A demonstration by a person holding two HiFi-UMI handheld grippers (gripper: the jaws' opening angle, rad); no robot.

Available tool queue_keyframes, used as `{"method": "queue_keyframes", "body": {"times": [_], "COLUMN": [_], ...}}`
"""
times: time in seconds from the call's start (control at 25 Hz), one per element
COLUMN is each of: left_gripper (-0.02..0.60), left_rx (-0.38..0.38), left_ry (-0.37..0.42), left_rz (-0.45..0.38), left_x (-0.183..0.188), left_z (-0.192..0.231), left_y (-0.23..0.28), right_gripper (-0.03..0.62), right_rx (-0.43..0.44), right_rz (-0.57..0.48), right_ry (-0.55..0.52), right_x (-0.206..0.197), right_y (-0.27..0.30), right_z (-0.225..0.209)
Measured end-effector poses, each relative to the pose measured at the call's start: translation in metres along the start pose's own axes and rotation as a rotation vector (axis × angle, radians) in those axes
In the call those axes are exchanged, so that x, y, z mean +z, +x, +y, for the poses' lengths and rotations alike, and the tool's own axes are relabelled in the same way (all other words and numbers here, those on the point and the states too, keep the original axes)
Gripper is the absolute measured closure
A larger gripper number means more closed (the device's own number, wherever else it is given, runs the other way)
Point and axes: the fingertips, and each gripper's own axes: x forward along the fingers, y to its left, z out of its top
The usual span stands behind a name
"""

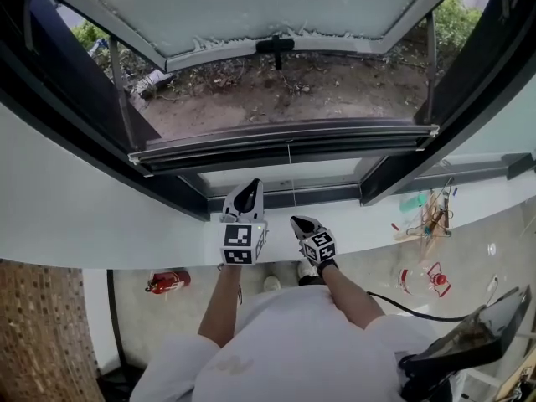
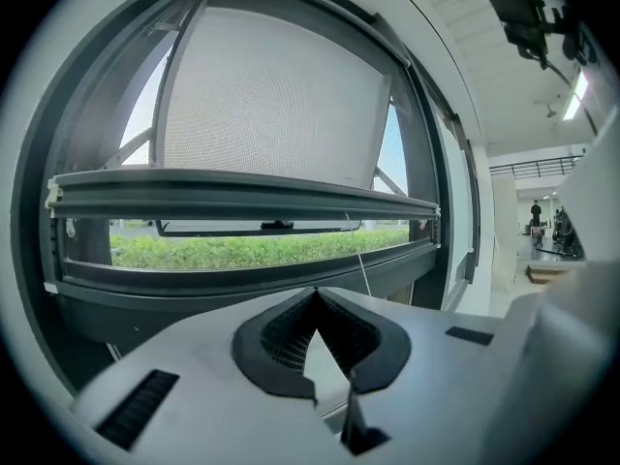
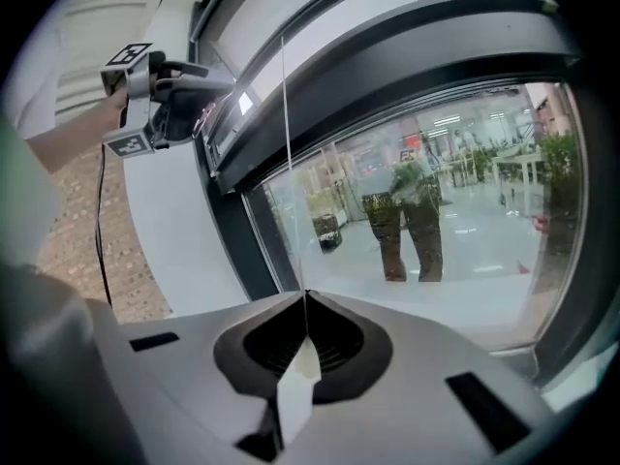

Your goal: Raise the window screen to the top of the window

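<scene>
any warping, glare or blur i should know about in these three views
Head view: sharp, even daylight, window frame bowed by the wide lens. Left gripper view: strong fisheye with dark corners, screen bar curved. Right gripper view: same fisheye, the glass seems to mirror a lit hall, and the cord in the shut right tongs is thin but clear.

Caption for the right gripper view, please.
Right gripper closed on the thin pull cord, which runs taut up before the window glass; left gripper at upper left.
</scene>
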Motion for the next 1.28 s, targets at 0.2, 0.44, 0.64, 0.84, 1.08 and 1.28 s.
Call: {"method": "queue_keyframes", "body": {"times": [0.2, 0.44, 0.64, 0.84, 1.08, 1.28], "left_gripper": [0.580, 0.580, 0.580, 0.580, 0.580, 0.580], "left_rx": [0.013, 0.014, 0.013, 0.017, -0.014, -0.029], "left_ry": [0.000, 0.011, 0.013, 0.020, -0.003, -0.005], "left_rz": [0.010, 0.014, -0.007, -0.004, -0.009, -0.020], "left_x": [-0.004, -0.006, 0.004, 0.003, 0.003, 0.008], "left_z": [0.003, 0.002, 0.004, 0.008, -0.002, -0.010], "left_y": [0.002, 0.005, 0.004, 0.007, 0.012, 0.014], "right_gripper": [0.594, 0.594, 0.594, 0.594, 0.594, 0.594], "right_rx": [0.022, 0.027, 0.028, 0.042, 0.044, 0.069], "right_rz": [-0.022, -0.088, -0.141, -0.204, -0.290, -0.325], "right_ry": [-0.011, -0.027, -0.024, -0.027, -0.021, -0.037], "right_x": [0.009, 0.033, 0.062, 0.086, 0.118, 0.134], "right_y": [0.007, 0.017, 0.018, 0.018, 0.009, 0.006], "right_z": [-0.001, -0.008, -0.009, -0.007, -0.008, -0.001]}}
